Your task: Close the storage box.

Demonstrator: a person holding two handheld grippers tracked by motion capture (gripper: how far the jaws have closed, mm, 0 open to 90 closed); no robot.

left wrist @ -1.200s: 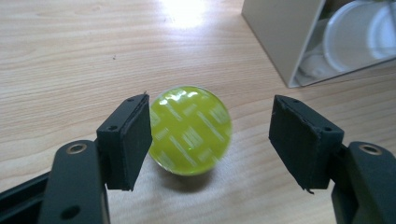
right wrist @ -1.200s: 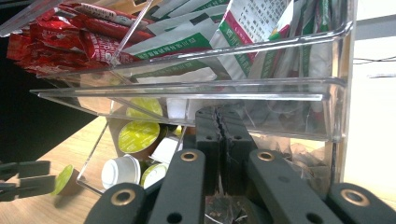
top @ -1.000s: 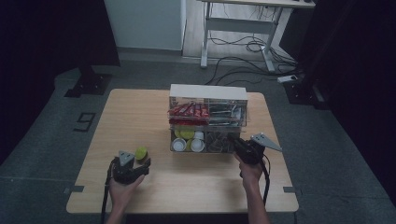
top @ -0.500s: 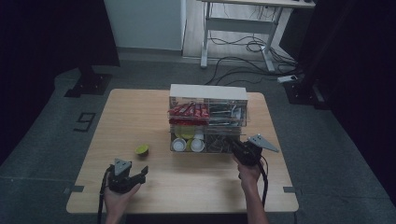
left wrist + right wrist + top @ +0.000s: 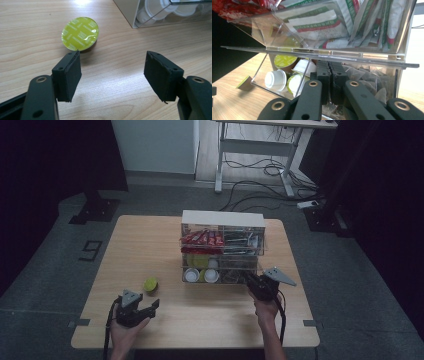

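Resting low near the front edge of the desk, the left gripper has its fingers spread wide with nothing between them, and they point toward the green coffee capsule. This capsule lies alone on the wood with its foil lid up, just beyond the left finger and a little to the left of the clear acrylic organizer, so it is probably free to be picked or was placed there on purpose. The organizer stands in the middle of the desk; its lower left compartment holds white and green capsules, and the upper compartments hold red packets and paper sachets. The right gripper is pressed up against the lower right compartment with its fingers closed together, seemingly empty, perhaps to steady or push this drawer-like part with the tea bags.
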